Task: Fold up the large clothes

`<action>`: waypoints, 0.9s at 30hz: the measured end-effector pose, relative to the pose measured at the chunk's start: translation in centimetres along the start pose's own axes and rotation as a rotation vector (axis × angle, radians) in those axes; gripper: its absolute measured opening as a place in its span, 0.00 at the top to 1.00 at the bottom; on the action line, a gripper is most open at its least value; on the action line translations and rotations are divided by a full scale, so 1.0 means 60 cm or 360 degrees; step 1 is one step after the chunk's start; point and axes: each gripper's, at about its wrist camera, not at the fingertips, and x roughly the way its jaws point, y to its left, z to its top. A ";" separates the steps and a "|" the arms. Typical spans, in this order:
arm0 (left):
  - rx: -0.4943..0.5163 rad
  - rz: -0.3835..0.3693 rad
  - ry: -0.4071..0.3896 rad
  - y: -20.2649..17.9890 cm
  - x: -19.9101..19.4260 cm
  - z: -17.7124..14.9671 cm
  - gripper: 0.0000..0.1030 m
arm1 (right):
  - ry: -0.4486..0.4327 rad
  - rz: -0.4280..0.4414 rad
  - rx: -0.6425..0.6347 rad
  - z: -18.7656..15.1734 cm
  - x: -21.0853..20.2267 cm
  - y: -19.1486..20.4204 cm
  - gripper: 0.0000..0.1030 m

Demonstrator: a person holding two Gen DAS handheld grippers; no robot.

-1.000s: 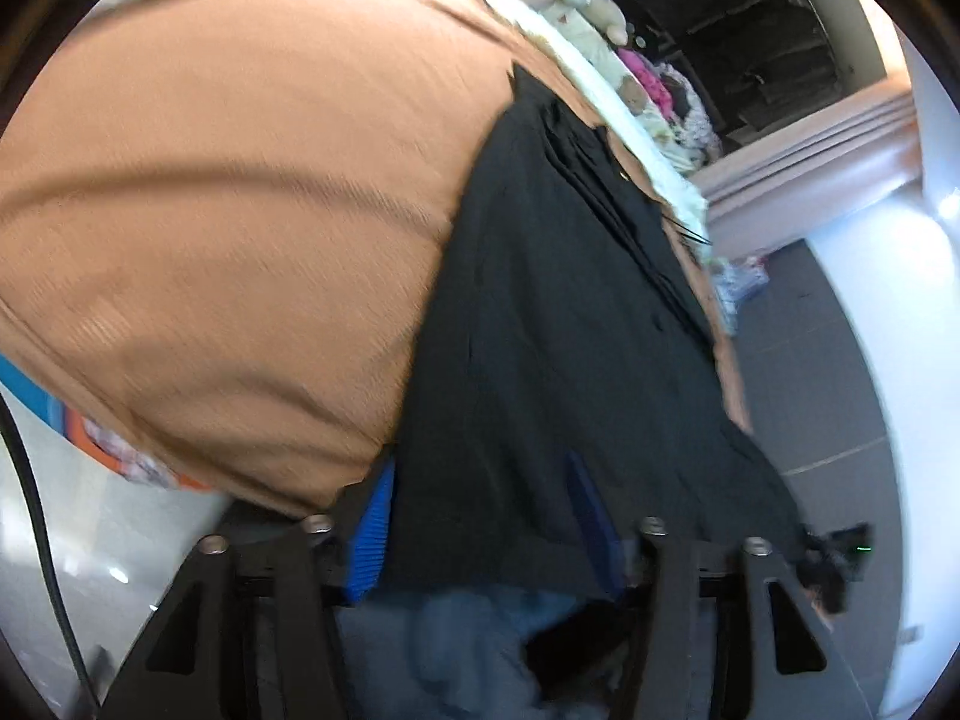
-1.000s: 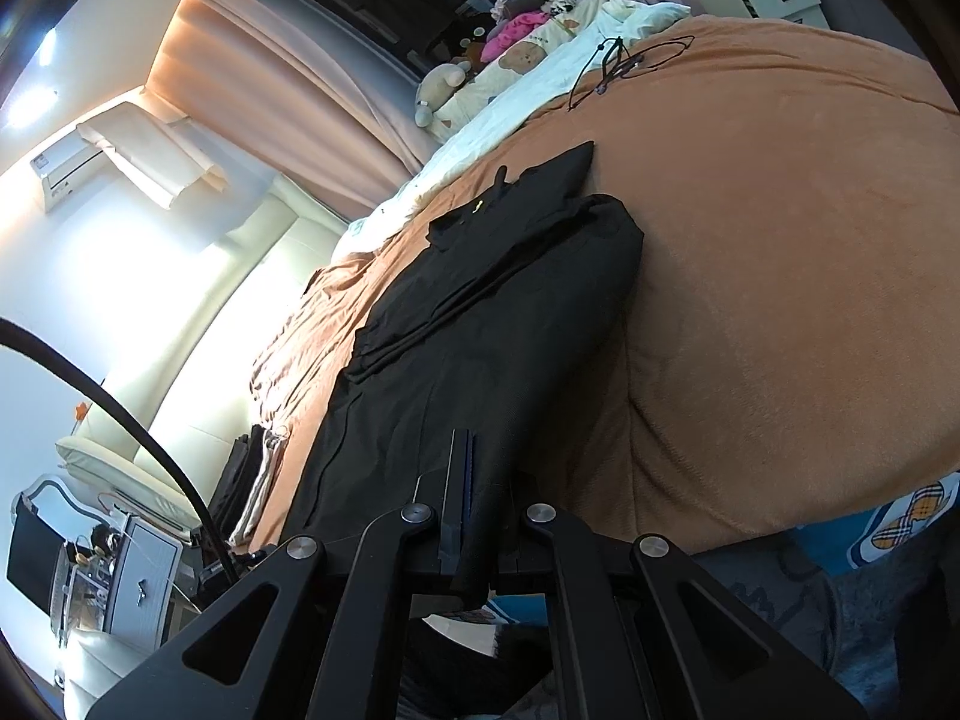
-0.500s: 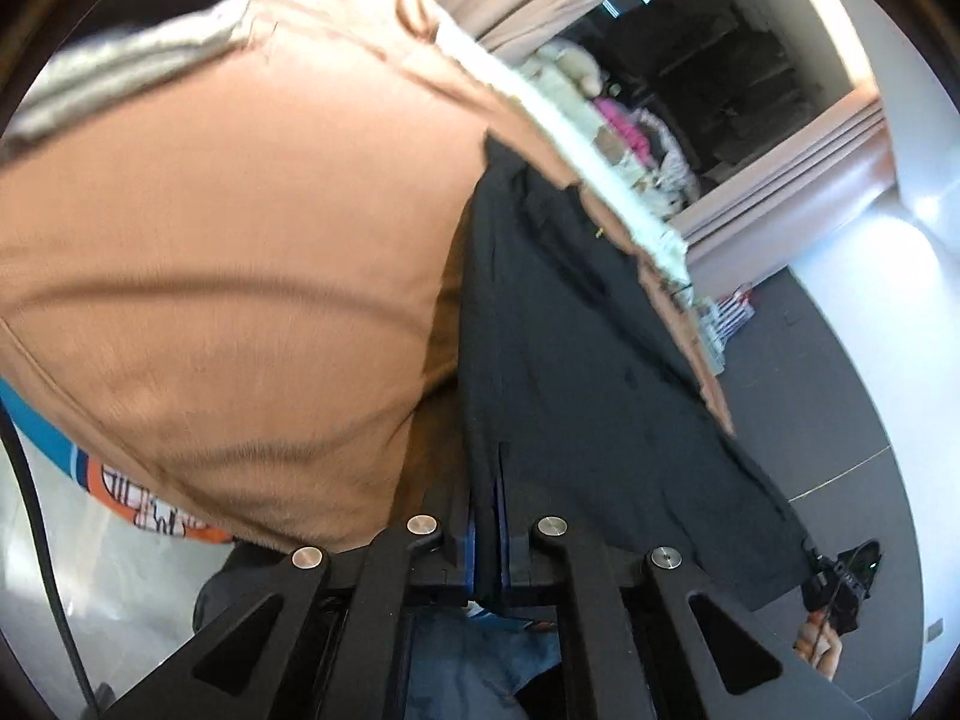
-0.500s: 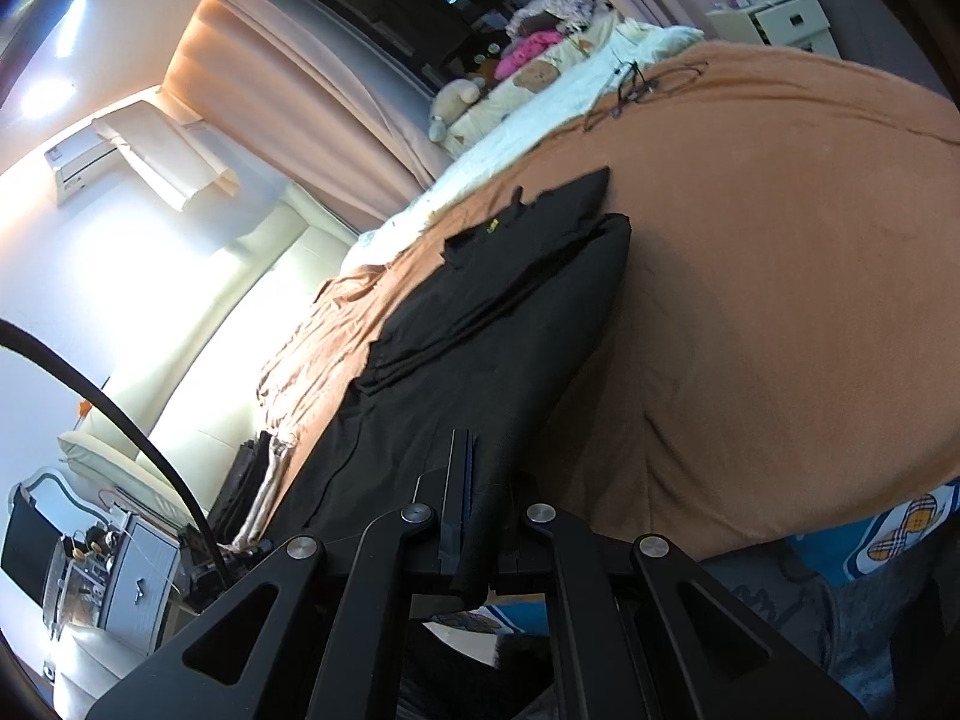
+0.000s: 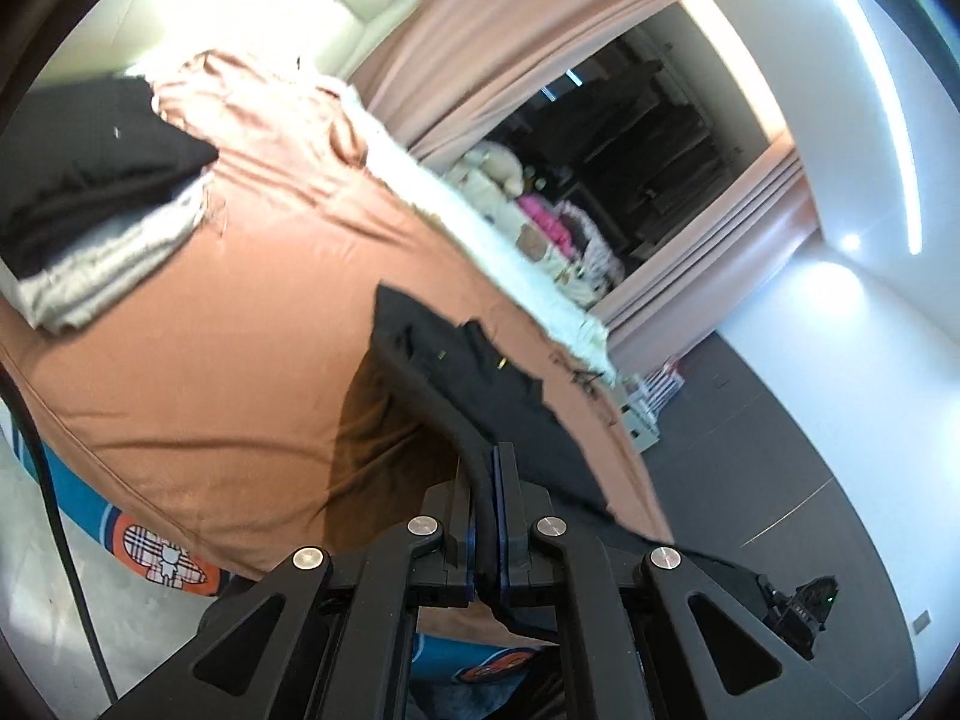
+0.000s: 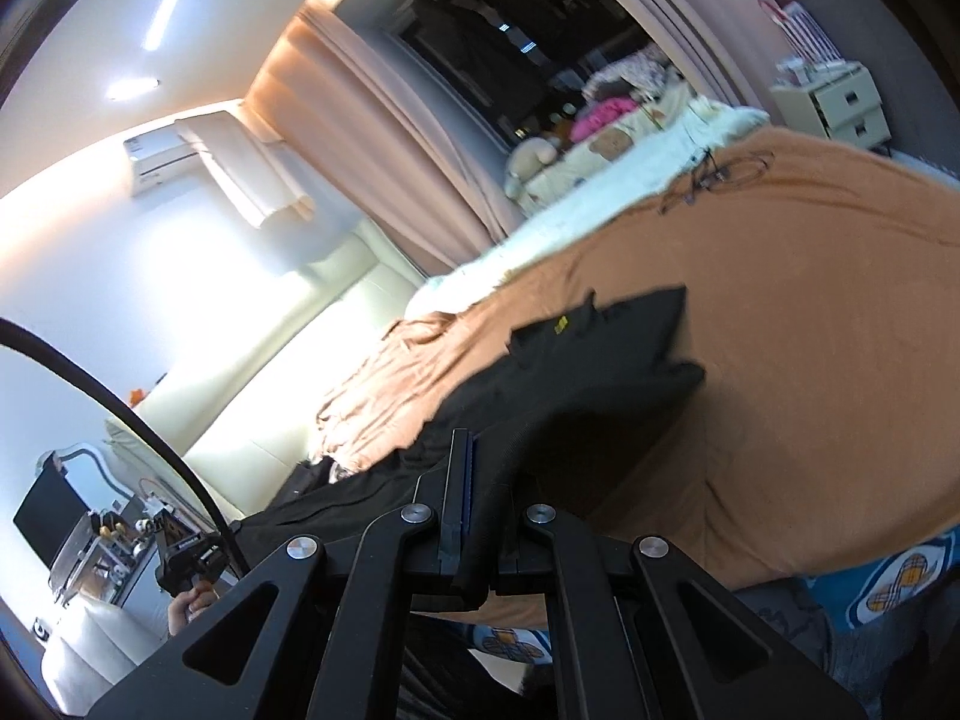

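Observation:
A large black garment (image 5: 480,372) lies on an orange-brown bed cover (image 5: 228,360), its near edge lifted off the bed. My left gripper (image 5: 487,468) is shut on that near edge, the cloth pinched between its blue pads. In the right wrist view the same black garment (image 6: 600,360) stretches from the bed up to my right gripper (image 6: 474,456), which is shut on another part of the near edge. The far end with a small yellow tag rests on the cover (image 6: 810,300). The other gripper, in a hand (image 6: 186,600), shows at lower left.
A stack of folded dark and grey clothes (image 5: 90,198) sits on the bed at the left. Soft toys and white bedding (image 5: 510,222) line the far side by a curtain. A cream drawer unit (image 6: 840,102) stands beyond the bed. Dark floor (image 5: 780,450) lies to the right.
The left gripper closed on the garment's near edge, then both grippers rose, lifting that edge off the bed. The views tilted up to show more of the room.

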 end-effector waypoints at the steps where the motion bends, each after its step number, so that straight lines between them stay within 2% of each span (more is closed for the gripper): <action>1: 0.0009 -0.0008 -0.0018 -0.010 -0.015 0.001 0.96 | -0.0011 0.0014 -0.0010 -0.004 -0.008 0.002 1.00; 6: 0.0051 -0.0031 -0.0085 -0.035 -0.055 -0.007 0.96 | -0.0064 0.0083 -0.0066 -0.026 -0.036 0.001 1.00; 11: 0.0008 0.0007 -0.0035 -0.014 -0.041 -0.026 0.96 | -0.0023 0.0083 -0.0017 -0.059 -0.012 -0.056 1.00; 14: 0.0014 0.0028 -0.0003 -0.007 -0.028 -0.025 0.96 | 0.0004 0.0141 0.0074 -0.064 0.012 -0.088 1.00; 20: 0.0057 0.0031 0.0028 -0.018 0.017 0.008 0.96 | 0.0022 0.0115 0.0126 -0.025 0.068 -0.129 1.00; 27: 0.0143 0.0064 0.0006 -0.061 0.087 0.092 0.96 | -0.0016 0.0108 0.0135 0.045 0.134 -0.136 1.00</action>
